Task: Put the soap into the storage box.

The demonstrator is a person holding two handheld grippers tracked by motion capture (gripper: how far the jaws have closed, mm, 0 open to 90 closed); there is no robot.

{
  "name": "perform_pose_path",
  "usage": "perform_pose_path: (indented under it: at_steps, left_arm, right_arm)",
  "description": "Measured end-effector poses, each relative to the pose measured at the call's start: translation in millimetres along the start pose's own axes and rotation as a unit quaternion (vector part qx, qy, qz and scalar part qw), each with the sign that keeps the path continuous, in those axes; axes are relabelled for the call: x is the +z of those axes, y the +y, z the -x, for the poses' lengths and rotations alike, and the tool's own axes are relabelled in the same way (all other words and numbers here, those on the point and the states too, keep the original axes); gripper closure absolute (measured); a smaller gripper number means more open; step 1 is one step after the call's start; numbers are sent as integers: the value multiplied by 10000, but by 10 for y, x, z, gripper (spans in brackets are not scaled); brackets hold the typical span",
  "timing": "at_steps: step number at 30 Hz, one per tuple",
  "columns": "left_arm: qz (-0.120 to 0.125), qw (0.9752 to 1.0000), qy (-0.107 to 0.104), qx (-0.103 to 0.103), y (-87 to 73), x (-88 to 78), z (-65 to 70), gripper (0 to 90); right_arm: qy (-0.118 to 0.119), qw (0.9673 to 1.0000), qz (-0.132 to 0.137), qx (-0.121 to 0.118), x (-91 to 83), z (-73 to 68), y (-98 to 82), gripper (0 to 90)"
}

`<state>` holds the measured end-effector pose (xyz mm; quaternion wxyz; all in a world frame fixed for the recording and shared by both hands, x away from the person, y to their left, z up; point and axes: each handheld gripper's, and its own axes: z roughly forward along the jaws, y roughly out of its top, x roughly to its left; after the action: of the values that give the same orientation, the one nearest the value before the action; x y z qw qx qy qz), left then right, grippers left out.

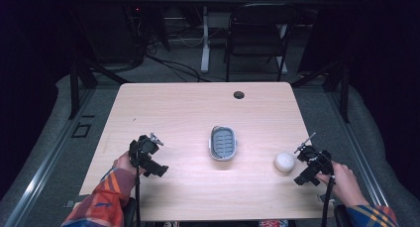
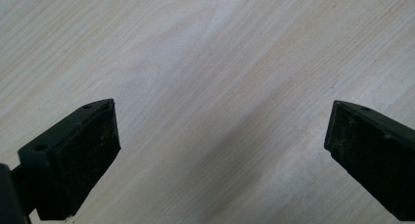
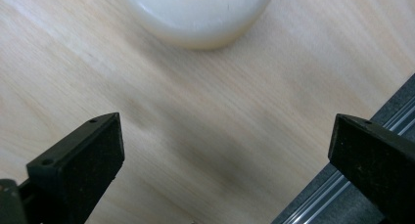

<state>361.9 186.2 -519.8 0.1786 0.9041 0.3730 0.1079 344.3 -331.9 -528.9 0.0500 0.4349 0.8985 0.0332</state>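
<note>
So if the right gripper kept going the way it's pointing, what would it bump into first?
Probably the white round soap: it lies just ahead of the open right gripper, bare table between them.

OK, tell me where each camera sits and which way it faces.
High view: above the person's side, looking forward and down on the table; both forearms, the left gripper and right gripper show, with a tray and soap.
Left gripper view: rides the left gripper, looking down at bare table; its open fingers show.
Right gripper view: rides the right gripper, facing the soap near the table edge; open fingers show.
Shared: the soap appears in the high and right gripper views.
</note>
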Motion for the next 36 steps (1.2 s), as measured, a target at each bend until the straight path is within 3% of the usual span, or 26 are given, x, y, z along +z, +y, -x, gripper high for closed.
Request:
perform_pose_path:
  at_steps: [4,5,10,11,13,14,15,16,17,18,19,21,22,24,25,30,31,32,34,35,36]
  left_arm:
    - [-17,10000,-11,1,4,9,5,0]
    - [-21,10000,-9,10,6,13,2,0]
    - [-54,10000,-29,-8,9,28,-9,0]
    - [-56,10000,-30,-3,11,29,-6,0]
    - [-57,10000,-34,1,12,30,-6,0]
    - [-58,10000,-30,-4,12,31,-6,0]
    - [-58,10000,-30,-4,12,31,-6,0]
    - [-55,10000,-32,-4,13,31,-6,0]
    - [-55,10000,-34,-7,13,33,-5,0]
    - [-55,10000,-34,-7,13,33,-5,0]
    - [-52,10000,-37,-2,13,33,-7,0]
    - [-53,10000,-40,-3,12,32,-9,0]
    - [-52,10000,-40,-1,12,32,-9,0]
    - [-52,10000,-40,0,12,33,-8,0]
    - [-57,10000,-40,3,13,32,-5,0]
    - [-52,10000,-41,2,12,31,-7,0]
    - [-51,10000,-42,4,13,31,-6,0]
    - [-51,10000,-42,4,13,31,-6,0]
    - [-50,10000,-41,6,12,29,-6,0]
    - [-48,10000,-43,5,12,29,-6,0]
    - [-51,10000,-44,7,12,30,-7,0]
  right_arm:
    - [116,9999,95,67,14,-19,57,0]
    - [103,9999,-18,-66,-3,-5,85,0]
    - [137,9999,96,-34,-23,-10,153,0]
    - [175,9996,223,54,-8,-19,174,0]
    - [216,9996,190,46,4,-21,208,0]
    - [261,9989,338,175,38,-43,211,0]
    - [210,9997,136,14,23,-31,244,0]
    - [237,9995,182,53,43,-42,260,0]
    - [217,9997,-10,-106,23,-29,297,0]
    - [217,9997,-10,-106,23,-29,297,0]
    - [216,9995,216,13,51,-52,324,0]
    - [187,9997,162,-21,33,-53,368,0]
    - [262,9990,341,113,62,-68,374,0]
    - [240,9991,330,90,62,-67,394,0]
    - [164,9998,92,-84,34,-48,449,0]
    - [235,9996,137,-123,60,-54,516,0]
    - [268,9993,3,-255,41,-38,564,0]
    - [309,9993,171,-120,62,-55,568,0]
    - [322,9992,177,-150,68,-59,586,0]
    - [329,9989,347,-12,107,-89,604,17]
    - [211,9985,-188,-470,37,-43,664,54]
